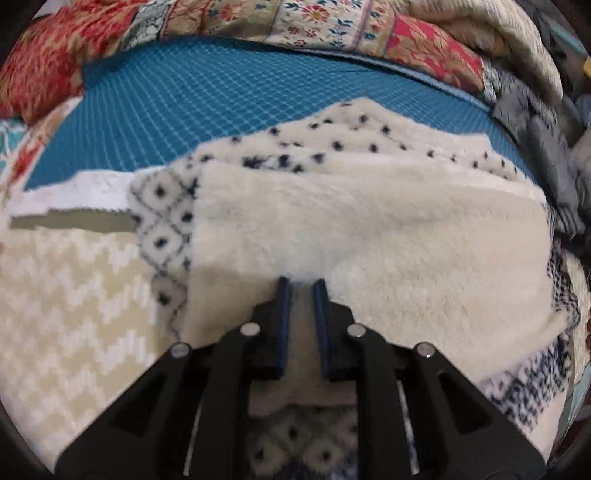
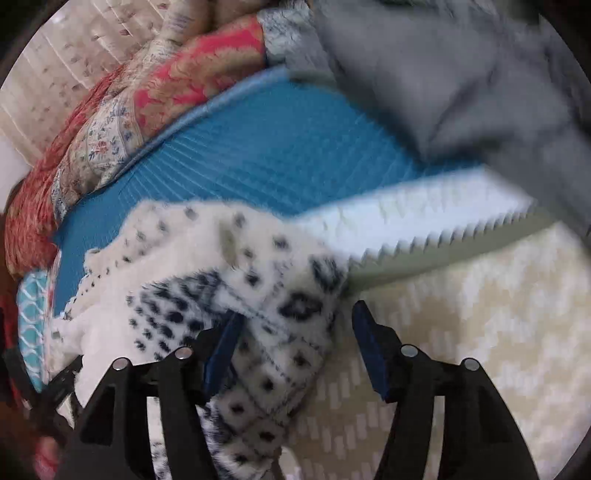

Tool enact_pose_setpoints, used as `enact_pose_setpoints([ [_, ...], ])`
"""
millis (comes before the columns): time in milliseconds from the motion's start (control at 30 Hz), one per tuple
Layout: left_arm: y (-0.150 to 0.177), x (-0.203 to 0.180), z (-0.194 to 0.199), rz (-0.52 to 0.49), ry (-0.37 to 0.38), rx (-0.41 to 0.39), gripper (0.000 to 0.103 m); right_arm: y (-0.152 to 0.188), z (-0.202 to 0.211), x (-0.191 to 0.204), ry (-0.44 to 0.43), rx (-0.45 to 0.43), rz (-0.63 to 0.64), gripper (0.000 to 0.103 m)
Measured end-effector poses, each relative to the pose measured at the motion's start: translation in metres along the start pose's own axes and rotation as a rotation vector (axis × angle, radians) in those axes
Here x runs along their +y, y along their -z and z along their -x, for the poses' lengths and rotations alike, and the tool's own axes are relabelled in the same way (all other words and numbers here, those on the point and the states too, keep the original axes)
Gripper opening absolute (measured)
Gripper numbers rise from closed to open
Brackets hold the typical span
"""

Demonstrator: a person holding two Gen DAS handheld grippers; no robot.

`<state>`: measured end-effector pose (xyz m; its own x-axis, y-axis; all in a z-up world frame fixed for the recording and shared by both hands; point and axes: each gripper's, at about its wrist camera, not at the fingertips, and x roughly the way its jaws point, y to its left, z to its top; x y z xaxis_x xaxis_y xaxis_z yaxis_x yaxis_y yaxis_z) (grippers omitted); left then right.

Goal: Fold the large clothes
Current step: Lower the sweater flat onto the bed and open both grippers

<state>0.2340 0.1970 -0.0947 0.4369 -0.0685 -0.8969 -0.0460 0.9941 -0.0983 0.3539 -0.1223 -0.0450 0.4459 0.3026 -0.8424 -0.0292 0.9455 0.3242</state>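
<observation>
Fleece [image 1: 369, 236] lies part-folded on the bed, cream lining up. Left claw [image 1: 302, 286], nearly clenched, grips nothing I can see; right claw [image 2: 295, 314] stands released around a patterned fold. Next, I judge: regrip an edge. Beyond lie blue mat [image 1: 207, 99], quilt [image 1: 314, 22], grey garment [image 2: 461, 81], crowding.

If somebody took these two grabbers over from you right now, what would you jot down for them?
Left gripper: narrow gap, nothing pinched that I can see, over the plain cream side of the fluffy cream blanket with dark diamond pattern.
Right gripper: open, patterned corner lying loose between the fingers.
Blanket lies partly on the blue gridded mat, partly on the cream zigzag cover.
Done: one fold, plain side up.
Left: further folds, neatening edges.
</observation>
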Motion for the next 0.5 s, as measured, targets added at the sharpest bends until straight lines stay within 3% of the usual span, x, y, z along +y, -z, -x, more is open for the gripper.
enact_pose_setpoints([
  [133, 0.022, 0.006, 0.068, -0.039, 0.011, -0.134, 0.016, 0.03, 0.078, 0.016, -0.141, -0.087, 0.118, 0.053],
  [267, 0.082, 0.034, 0.114, -0.002, 0.034, -0.144, 0.029, 0.098, 0.12, 0.011, -0.212, -0.07, 0.171, 0.053],
  [367, 0.136, 0.044, 0.13, 0.029, 0.04, -0.112, 0.03, 0.153, 0.129, 0.01, -0.168, -0.053, 0.179, 0.053],
  [500, 0.19, 0.046, 0.141, 0.065, 0.021, -0.081, 0.033, 0.175, 0.111, 0.028, -0.056, -0.045, 0.262, 0.053],
])
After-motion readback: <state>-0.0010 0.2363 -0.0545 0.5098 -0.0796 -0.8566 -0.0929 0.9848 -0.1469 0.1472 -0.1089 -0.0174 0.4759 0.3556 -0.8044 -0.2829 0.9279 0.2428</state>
